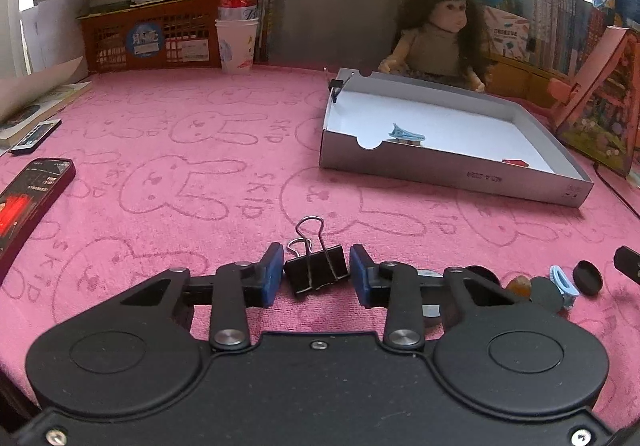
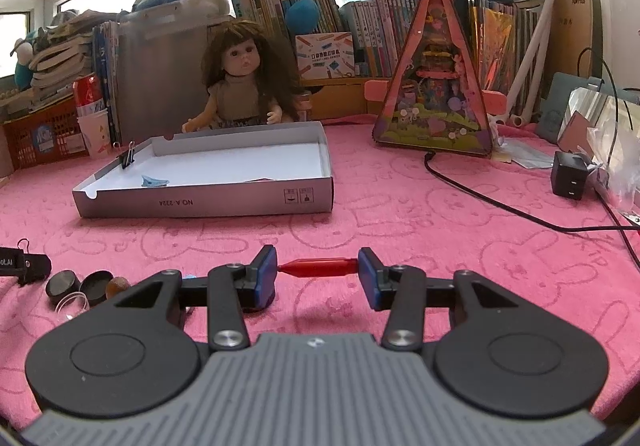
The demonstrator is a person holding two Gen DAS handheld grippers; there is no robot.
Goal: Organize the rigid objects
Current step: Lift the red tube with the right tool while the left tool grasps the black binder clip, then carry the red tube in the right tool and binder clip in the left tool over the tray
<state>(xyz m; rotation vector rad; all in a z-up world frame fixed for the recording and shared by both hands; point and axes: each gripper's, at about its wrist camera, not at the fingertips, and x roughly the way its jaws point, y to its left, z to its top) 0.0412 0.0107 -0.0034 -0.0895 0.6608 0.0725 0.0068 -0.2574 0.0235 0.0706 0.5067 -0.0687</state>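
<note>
My left gripper (image 1: pixel 316 276) is open around a black binder clip (image 1: pixel 316 272) lying on the pink cloth; its blue pads sit close on each side, with small gaps showing. My right gripper (image 2: pixel 317 270) holds its jaws around a red clip (image 2: pixel 318 267) lying crosswise; whether the pads press it I cannot tell. A grey shallow box (image 1: pixel 448 170) holds a blue clip (image 1: pixel 406 133), a red piece (image 1: pixel 516 162) and a black binder clip (image 1: pixel 335 86) on its rim. The box (image 2: pixel 208 202) also shows in the right wrist view.
Black round caps (image 1: pixel 587 277), a light blue ring (image 1: pixel 562 283) and an amber bead (image 1: pixel 519 283) lie right of the left gripper. A phone (image 1: pixel 28 202) lies at left. A doll (image 2: pixel 240 86), books, cups, a black cable (image 2: pixel 500 206) and a charger (image 2: pixel 568 180) stand around.
</note>
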